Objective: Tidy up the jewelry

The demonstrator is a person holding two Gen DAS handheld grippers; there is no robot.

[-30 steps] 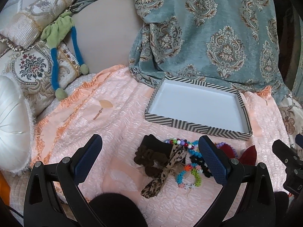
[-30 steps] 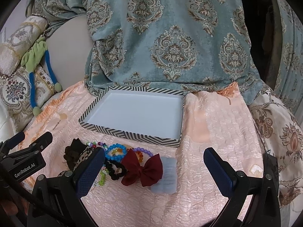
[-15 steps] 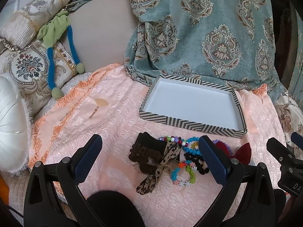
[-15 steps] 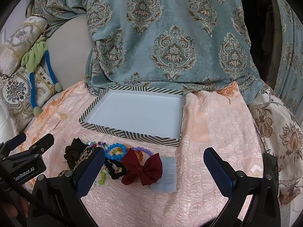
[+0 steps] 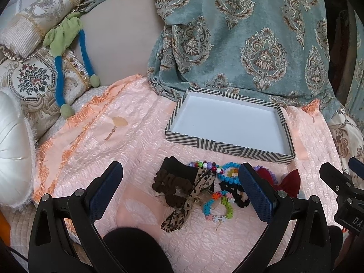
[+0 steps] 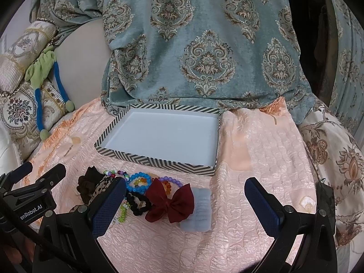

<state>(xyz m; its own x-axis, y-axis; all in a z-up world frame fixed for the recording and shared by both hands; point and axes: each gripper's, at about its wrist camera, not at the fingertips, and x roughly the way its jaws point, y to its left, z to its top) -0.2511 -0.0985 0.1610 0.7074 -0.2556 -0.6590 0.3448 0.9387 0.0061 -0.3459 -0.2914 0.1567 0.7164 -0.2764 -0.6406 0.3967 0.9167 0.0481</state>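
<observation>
An empty white tray with a black-and-white striped rim sits on a pink quilted cloth. In front of it lies a pile of accessories: a brown scrunchie, a leopard-print bow, bead bracelets, a flower-bead bracelet, a black scrunchie, a dark red bow and a pale blue clip. My left gripper is open above the pile. My right gripper is open over the red bow and clip. Both are empty.
A teal patterned cloth hangs behind the tray. Embroidered cushions and a green and blue plush toy lie at the left, with a white cushion. A floral cushion is at the right.
In the left wrist view the tray and pile have slid left and slightly down as the left gripper shifted. The right wrist view is almost unchanged. Both grippers stay open.
</observation>
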